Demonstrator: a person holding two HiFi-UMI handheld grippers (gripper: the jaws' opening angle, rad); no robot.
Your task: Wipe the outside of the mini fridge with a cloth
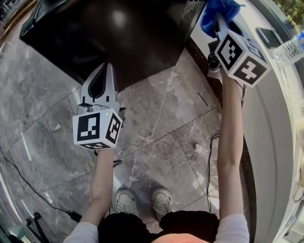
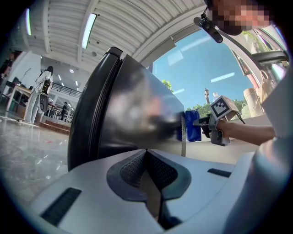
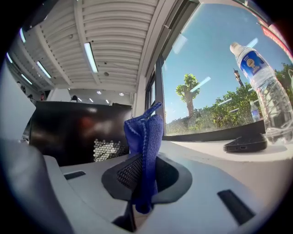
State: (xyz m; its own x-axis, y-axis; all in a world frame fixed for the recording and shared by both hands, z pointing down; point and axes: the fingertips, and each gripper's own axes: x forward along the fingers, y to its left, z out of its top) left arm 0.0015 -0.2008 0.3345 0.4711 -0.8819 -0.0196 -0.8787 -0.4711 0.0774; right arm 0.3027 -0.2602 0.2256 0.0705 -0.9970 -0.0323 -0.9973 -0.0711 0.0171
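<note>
The black mini fridge stands on the floor at the top of the head view. It fills the left gripper view and shows dark at the left of the right gripper view. My right gripper is raised by the fridge's right rear corner, shut on a blue cloth that stands up between its jaws. The left gripper hovers just off the fridge's near edge, shut with nothing in it. From the left gripper view the cloth hangs beside the fridge's vented back edge.
A white ledge runs along the right, under a window. A dark phone and a clear water bottle rest on it. Grey marble floor lies below, with cables trailing over it and my shoes near the bottom.
</note>
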